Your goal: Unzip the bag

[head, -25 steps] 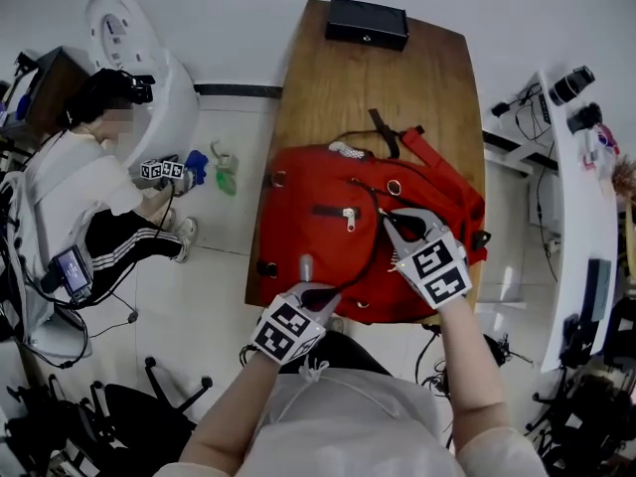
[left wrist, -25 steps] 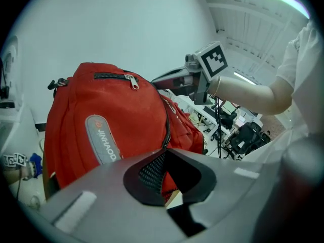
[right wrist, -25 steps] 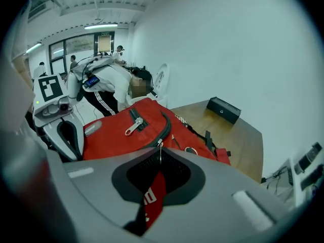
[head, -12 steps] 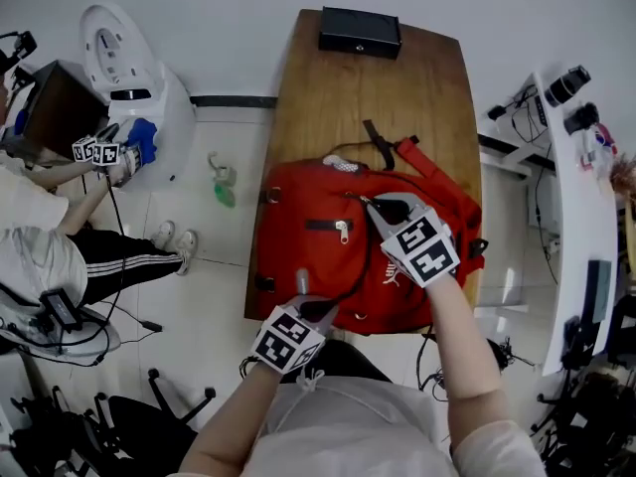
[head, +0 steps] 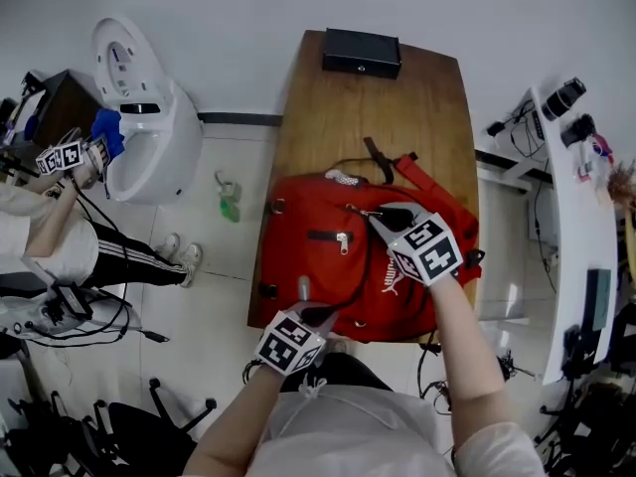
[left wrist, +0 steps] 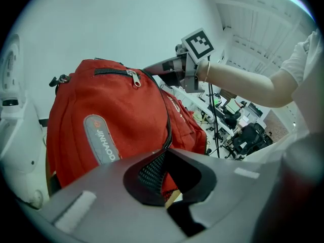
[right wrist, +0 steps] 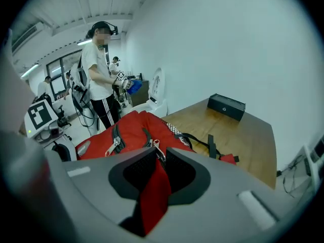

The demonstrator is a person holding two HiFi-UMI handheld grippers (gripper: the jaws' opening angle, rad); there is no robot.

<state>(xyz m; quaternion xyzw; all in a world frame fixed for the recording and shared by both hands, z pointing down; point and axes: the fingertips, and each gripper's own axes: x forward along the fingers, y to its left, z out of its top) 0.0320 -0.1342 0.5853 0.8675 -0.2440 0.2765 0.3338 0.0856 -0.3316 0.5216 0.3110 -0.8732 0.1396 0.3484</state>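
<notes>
A: Where is the bag?
B: A red backpack (head: 333,271) lies flat on the near end of a wooden table (head: 368,107), front face up, with its straps (head: 378,159) trailing toward the table's far end

A: What has hold of it?
B: Both grippers. The right gripper (head: 374,216) is at the bag's upper edge, on the main zip. In the right gripper view its jaws are pressed together on a fold of the bag's red fabric, with a metal zip pull (right wrist: 156,146) right at their tips

A: And the left one?
B: The left gripper (head: 309,303) is at the bag's near edge, close to the person's body. In the left gripper view its jaws are closed on that edge, where the black zip track (left wrist: 167,123) runs down into them

A: Anything else on the bag?
B: A short front-pocket zip with a silver pull (head: 342,239), and a grey label (left wrist: 101,138) on one side

A: And around it?
B: A black box (head: 362,52) sits at the table's far end, well apart from the bag. On the floor to the left stands a white machine (head: 139,117), with another person (head: 89,256) beside it
</notes>
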